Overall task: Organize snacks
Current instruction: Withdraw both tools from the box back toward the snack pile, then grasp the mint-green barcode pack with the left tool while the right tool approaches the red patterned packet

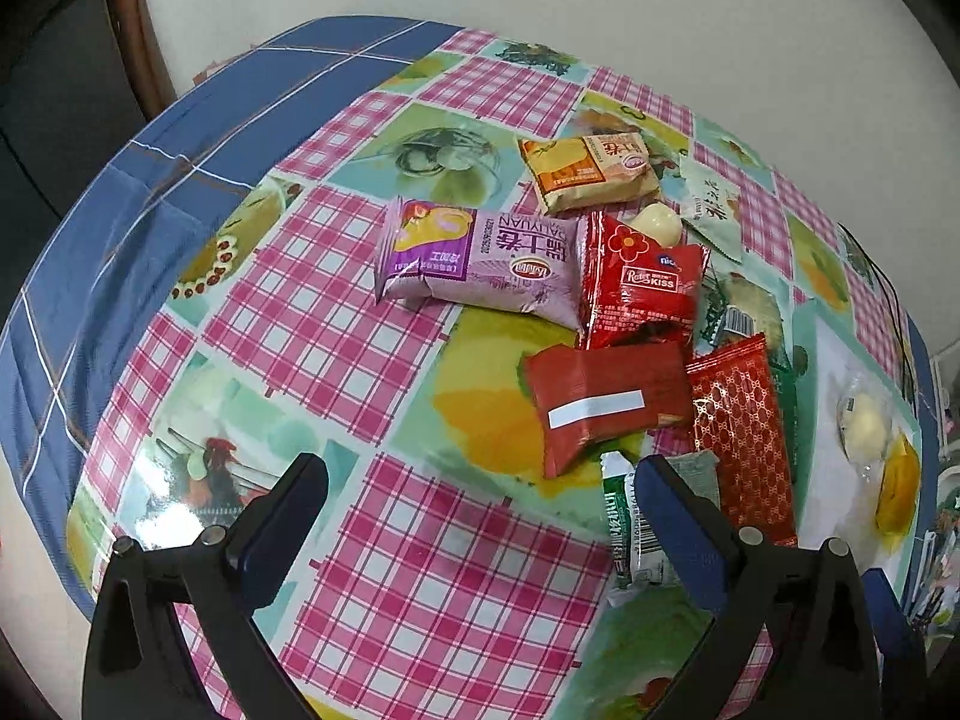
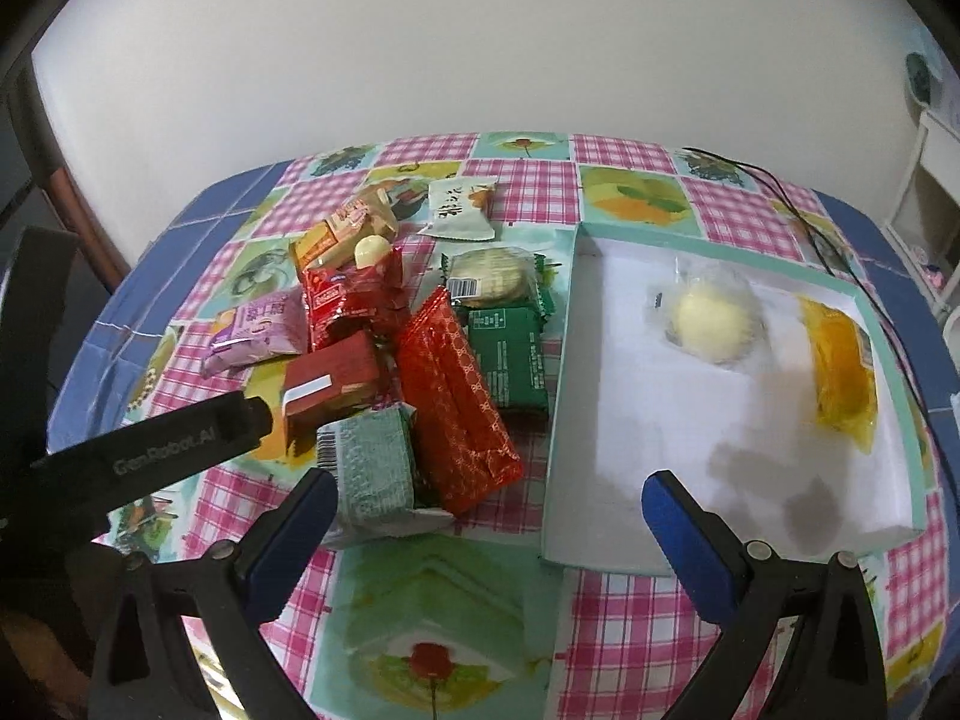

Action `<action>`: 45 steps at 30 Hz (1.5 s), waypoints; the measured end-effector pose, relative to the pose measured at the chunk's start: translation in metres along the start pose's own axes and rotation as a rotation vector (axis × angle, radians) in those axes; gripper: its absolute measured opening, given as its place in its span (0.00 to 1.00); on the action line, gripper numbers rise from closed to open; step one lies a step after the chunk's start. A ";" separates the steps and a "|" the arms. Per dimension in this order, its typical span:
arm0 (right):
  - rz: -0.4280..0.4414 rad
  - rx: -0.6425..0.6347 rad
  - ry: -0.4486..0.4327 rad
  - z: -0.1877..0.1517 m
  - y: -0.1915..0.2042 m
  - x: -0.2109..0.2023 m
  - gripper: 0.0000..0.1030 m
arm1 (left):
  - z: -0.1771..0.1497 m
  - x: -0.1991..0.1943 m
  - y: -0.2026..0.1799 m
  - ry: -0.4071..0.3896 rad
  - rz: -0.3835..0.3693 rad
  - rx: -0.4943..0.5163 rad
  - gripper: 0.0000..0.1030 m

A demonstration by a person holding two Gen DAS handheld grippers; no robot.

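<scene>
Right wrist view: your right gripper [image 2: 489, 498] hangs with its fingers spread wide and nothing between them, over the near edge of the table [image 2: 432, 600], straddling the gap between the snack pile and the white box [image 2: 606, 396]. Your left gripper [image 1: 480, 480] is likewise apart and empty, just short of the pile. The box sits toward the table's right edge and already holds a pale round cake [image 2: 711, 321] and a yellow packet [image 2: 840, 372]. Nearest your right fingers lies the grey-green packet [image 2: 375, 468], with the red patterned packet [image 2: 456, 396] leaning over it. Close there and you may well pinch both, or drag the red one off. The wrappers look slick and soft, so a shallow bite could slip. The small white candy [image 2: 370, 252], perched on the red Kiss packet [image 2: 348, 300], could roll toward the far edge if the pile shifts
</scene>
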State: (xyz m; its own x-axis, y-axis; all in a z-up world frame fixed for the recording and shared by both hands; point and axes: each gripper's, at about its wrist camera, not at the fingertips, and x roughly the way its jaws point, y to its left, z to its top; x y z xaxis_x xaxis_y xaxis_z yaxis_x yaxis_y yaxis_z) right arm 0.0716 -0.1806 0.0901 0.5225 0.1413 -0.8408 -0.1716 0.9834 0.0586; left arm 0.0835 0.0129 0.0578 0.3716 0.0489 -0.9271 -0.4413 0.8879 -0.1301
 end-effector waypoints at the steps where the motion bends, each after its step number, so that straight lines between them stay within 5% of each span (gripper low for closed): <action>1: -0.001 0.001 0.003 0.001 -0.001 0.001 1.00 | 0.000 0.001 0.000 0.004 -0.001 -0.002 0.99; 16: 0.009 0.052 0.085 0.013 -0.021 0.024 0.82 | 0.003 0.019 -0.018 0.086 -0.030 0.016 0.98; 37: -0.036 0.196 0.096 0.020 -0.078 0.018 0.80 | -0.014 0.028 -0.071 0.156 -0.101 0.131 0.97; 40: -0.038 0.193 0.096 0.020 -0.076 0.019 0.80 | -0.015 0.032 -0.075 0.178 -0.087 0.148 0.80; 45: -0.032 0.198 0.098 0.020 -0.074 0.020 0.80 | -0.014 0.037 -0.075 0.191 -0.096 0.140 0.78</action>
State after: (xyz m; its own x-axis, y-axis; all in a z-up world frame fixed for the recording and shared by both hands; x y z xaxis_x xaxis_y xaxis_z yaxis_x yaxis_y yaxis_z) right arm 0.1118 -0.2486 0.0793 0.4394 0.1079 -0.8918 0.0162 0.9916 0.1280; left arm 0.1189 -0.0581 0.0287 0.2392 -0.1138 -0.9643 -0.2891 0.9397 -0.1826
